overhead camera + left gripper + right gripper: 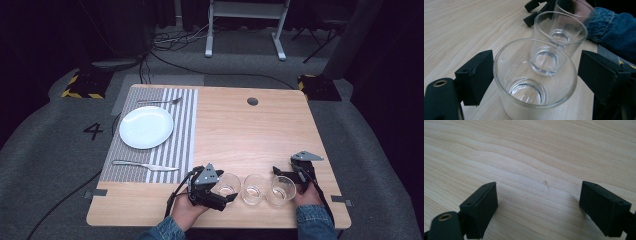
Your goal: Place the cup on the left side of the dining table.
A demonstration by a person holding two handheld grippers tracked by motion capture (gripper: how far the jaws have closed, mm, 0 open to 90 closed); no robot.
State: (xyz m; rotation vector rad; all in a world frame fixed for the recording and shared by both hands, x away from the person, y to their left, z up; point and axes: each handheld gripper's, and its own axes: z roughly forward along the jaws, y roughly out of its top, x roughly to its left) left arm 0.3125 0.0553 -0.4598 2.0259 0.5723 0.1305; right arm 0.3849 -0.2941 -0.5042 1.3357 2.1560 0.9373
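White plate [146, 127] on striped placemat [184, 125] (fork [160, 102] beyond, knife [144, 165] nearer) — wooden table [250, 135].

Blue denim sleeves [314, 220]; each black tool [231, 197] carries a grey three-cornered plate and cable.

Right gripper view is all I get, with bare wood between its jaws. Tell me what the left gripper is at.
Observer: The left gripper has its open jaws on either side of the left glass, which stands upright on the table.
Operator: Give me the other glasses.
Observer: A middle glass and a right glass stand in the same row along the near edge. All three look empty.
Operator: Now place my gripper.
Observer: The right gripper sits close by the right glass, on its far side, with its jaws open.
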